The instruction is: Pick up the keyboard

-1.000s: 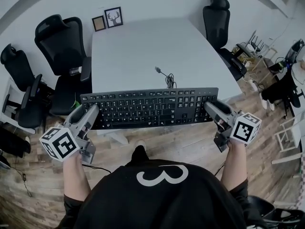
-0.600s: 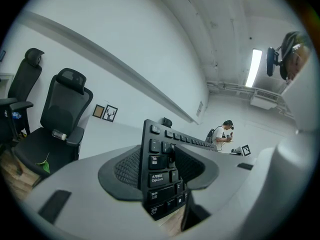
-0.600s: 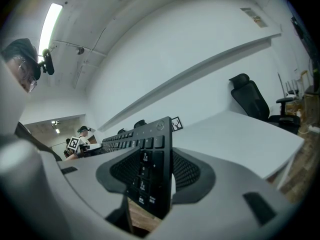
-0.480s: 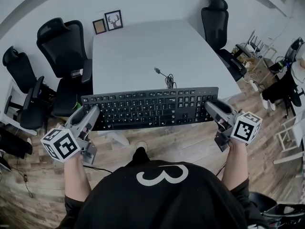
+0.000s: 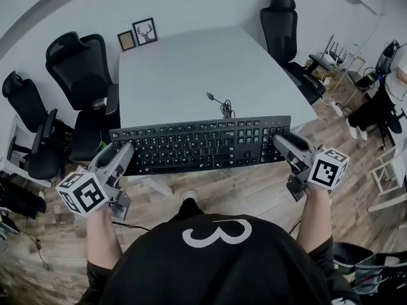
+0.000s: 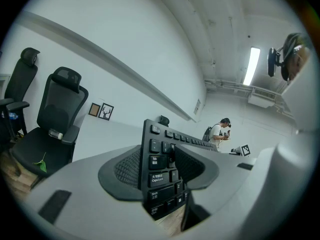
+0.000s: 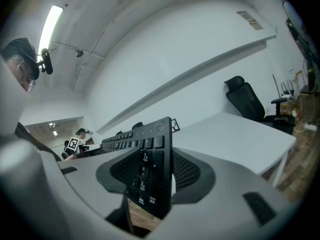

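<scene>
A black full-size keyboard (image 5: 200, 143) hangs level in the air just in front of the white table's (image 5: 184, 68) near edge, over the wooden floor. My left gripper (image 5: 124, 152) is shut on its left end. My right gripper (image 5: 280, 142) is shut on its right end. Its cable (image 5: 222, 107) trails back onto the table top. In the left gripper view the keyboard's (image 6: 161, 156) left end stands edge-on between the ribbed pads (image 6: 129, 168) of the left gripper (image 6: 161, 170). The right gripper view shows the number-pad end of the keyboard (image 7: 149, 170) pinched the same way in the right gripper (image 7: 150, 176).
Black office chairs stand left (image 5: 79, 75) and far right (image 5: 280, 21) of the table. Two small picture frames (image 5: 138, 33) lean against the wall at the table's back. Clutter and a person (image 5: 394, 75) are at the right edge.
Both grippers and the keyboard keep their place. Only the head view has drifted slightly.
</scene>
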A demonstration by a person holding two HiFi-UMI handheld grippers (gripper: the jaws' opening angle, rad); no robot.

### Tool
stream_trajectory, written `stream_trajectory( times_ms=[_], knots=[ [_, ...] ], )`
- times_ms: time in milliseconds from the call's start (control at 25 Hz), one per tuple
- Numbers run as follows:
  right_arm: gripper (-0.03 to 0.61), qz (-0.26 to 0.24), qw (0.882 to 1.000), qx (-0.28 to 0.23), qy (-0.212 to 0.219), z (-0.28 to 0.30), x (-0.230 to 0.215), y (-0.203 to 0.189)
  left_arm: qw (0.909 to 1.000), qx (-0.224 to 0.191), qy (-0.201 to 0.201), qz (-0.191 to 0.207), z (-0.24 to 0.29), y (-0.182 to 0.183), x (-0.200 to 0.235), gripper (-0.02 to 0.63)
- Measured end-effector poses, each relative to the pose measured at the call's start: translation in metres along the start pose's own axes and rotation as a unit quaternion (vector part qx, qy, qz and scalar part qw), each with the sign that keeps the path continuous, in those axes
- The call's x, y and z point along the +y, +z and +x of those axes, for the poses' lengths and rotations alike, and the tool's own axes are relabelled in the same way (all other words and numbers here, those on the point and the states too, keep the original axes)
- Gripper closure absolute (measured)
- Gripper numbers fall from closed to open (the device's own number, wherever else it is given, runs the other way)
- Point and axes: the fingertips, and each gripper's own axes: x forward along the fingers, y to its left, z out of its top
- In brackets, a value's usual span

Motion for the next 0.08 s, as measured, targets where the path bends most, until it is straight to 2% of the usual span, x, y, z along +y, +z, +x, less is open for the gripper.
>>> stream_trajectory(
  times_ms=[80],
  knots=[
    [0.391, 0.000, 1.000, -0.002, -0.003, -0.0019, 0.0005, 0.0011, 1.0000, 0.000, -0.005, 0.001, 0.0010, 0.0013, -0.0010, 0.414]
  ],
)
